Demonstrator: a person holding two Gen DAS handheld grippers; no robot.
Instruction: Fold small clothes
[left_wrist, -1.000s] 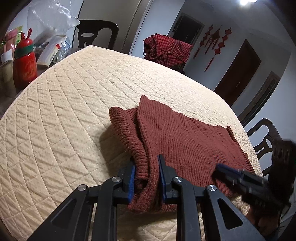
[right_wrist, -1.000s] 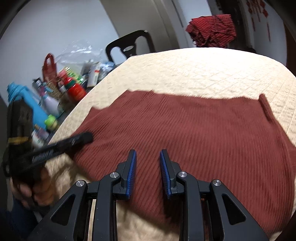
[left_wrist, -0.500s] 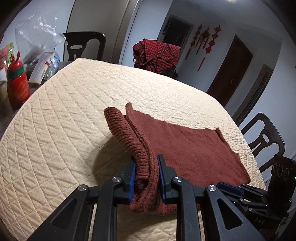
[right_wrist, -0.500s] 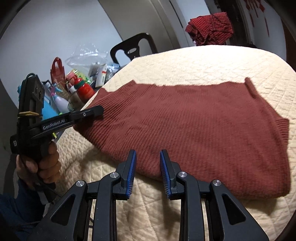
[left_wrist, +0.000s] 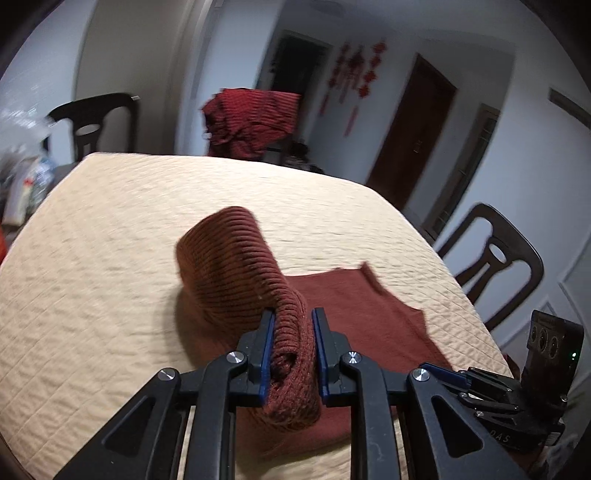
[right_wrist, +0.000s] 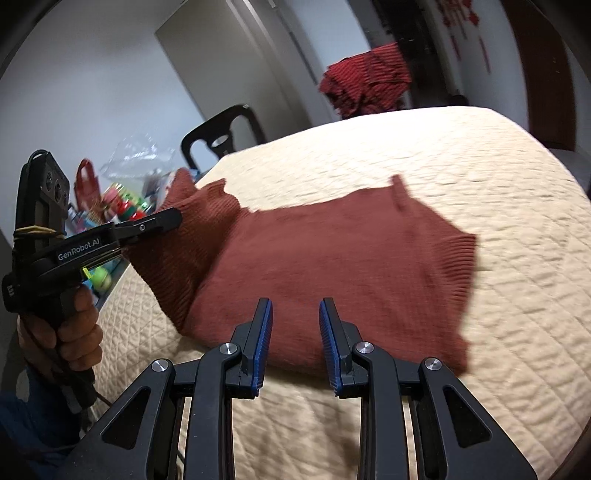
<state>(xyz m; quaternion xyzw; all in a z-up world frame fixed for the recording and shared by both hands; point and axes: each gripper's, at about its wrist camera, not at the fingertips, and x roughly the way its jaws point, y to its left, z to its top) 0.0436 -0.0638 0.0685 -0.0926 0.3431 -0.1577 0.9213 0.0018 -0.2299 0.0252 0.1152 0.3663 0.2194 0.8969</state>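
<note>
A rust-red ribbed sweater (right_wrist: 332, 251) lies on the beige quilted table cover (right_wrist: 480, 166). My left gripper (left_wrist: 291, 325) is shut on a bunched edge of the sweater (left_wrist: 236, 273) and holds it raised in a curl above the flat part. In the right wrist view the left gripper (right_wrist: 173, 218) holds that edge up at the sweater's left side, with a person's hand (right_wrist: 70, 332) on its handle. My right gripper (right_wrist: 295, 314) stands open over the sweater's near edge, with nothing between its fingers. It also shows low on the right as the right gripper (left_wrist: 432, 369).
A red plaid garment (left_wrist: 255, 122) hangs over a chair beyond the table's far edge. Black chairs (left_wrist: 92, 122) (left_wrist: 495, 266) stand at the far left and right. Bottles and bags (right_wrist: 122, 199) crowd a surface left of the table.
My left gripper has lifted the held sweater edge higher and carried it toward the flat part. The right gripper has drawn back from over the sweater's middle to its near edge.
</note>
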